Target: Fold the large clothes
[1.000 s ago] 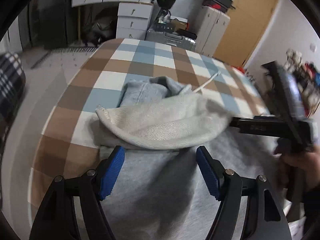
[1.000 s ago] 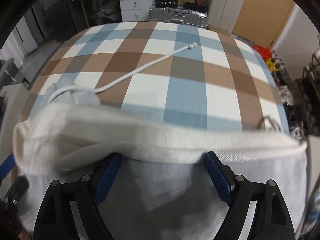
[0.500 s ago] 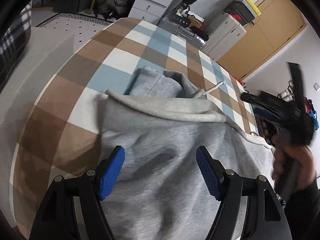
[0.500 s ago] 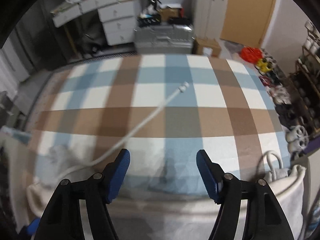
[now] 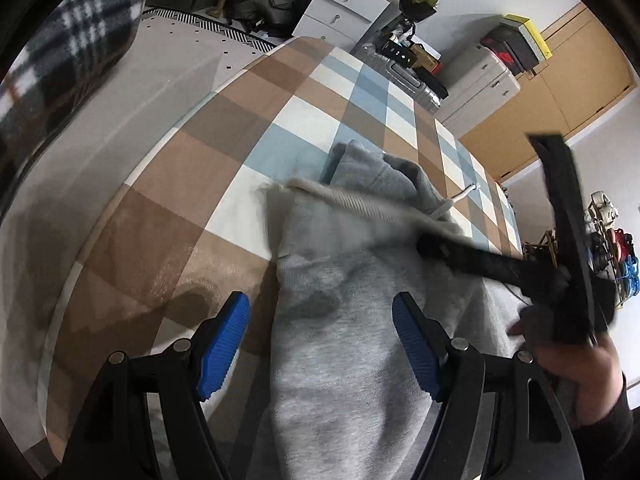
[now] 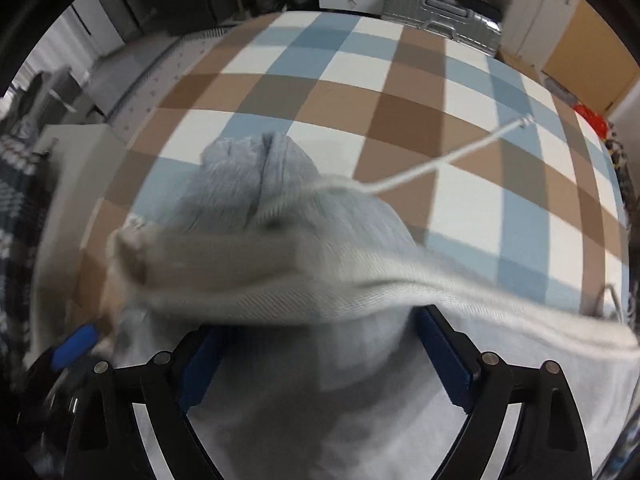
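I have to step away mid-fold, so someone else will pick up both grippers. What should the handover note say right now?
Left gripper: open, holding nothing, over the hoodie's left edge.
Right gripper: jaws opening; pads not pressing the fabric between them.
Grey hoodie: on the checked bedspread, hood on the far side, drawstring trailing across the checks.
Done: a ribbed edge lies folded over the body.
Left: smooth it and finish folding.

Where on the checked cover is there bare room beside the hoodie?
Bare: the checked cover left of the grey hoodie, and the far stretch beyond its hood, crossed only by the white drawstring. Crowded: the near right, under the right gripper.
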Available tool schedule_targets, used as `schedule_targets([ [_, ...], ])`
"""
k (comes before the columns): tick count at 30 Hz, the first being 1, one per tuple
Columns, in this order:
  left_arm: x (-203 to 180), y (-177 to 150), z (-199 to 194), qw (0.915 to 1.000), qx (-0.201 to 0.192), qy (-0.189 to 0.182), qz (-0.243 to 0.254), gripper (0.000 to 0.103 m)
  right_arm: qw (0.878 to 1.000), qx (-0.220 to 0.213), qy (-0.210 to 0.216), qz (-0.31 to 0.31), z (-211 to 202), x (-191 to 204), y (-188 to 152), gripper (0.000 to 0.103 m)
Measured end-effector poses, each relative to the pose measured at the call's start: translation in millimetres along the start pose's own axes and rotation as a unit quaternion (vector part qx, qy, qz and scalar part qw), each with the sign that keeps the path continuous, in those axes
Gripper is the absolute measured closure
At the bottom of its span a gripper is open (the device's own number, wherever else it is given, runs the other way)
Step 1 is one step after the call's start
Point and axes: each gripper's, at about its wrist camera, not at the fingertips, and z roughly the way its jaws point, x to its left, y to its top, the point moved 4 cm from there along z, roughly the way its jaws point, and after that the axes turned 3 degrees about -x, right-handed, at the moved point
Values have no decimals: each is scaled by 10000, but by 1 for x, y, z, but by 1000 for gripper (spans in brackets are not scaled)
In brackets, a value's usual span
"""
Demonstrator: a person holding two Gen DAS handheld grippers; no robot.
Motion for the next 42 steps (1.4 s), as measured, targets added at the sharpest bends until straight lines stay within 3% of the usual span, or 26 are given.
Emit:
schedule_targets([
  [5,-4,5,0,9999,-33,16,153,33,9986,-314,-429,-27,16,1,31,12],
  [7,-3,6,3,9999,15,33,147,33,9968,-518,-602,-39,16,-4,42,22],
  [9,-3,7,6,9999,71,28,146,33,9931,-767,-880,51,11,-14,54,25],
  [16,-6,3,6,9996,86,96,269,33,9832,-1681,-583,397,-50,-42,56,22],
  [20,-14,-2,4,9986,50,129,506,33,9810,-1807,-281,655,-87,-77,26,11],
  [25,-32,-15,4,9960,59,-57,887,33,9836,-1640,-373,648,-115,-124,-47,4],
  [28,-46,-29,17,9907,444,-155,1277,33,9886,-1265,-553,595,-116,-151,-94,3],
  [33,-50,-37,31,9830,315,404,1762,31,9914,-722,-973,488,-102,-180,-155,0],
  [35,-50,-37,33,9803,261,545,1882,25,9940,-290,-972,412,-77,-184,-172,0],
  [39,-44,-32,36,9765,186,676,2036,16,9917,-374,-1216,162,-63,-181,-177,0],
  [42,-38,-32,32,9789,178,709,1906,15,9915,-20,-1281,202,-66,-181,-173,0],
])
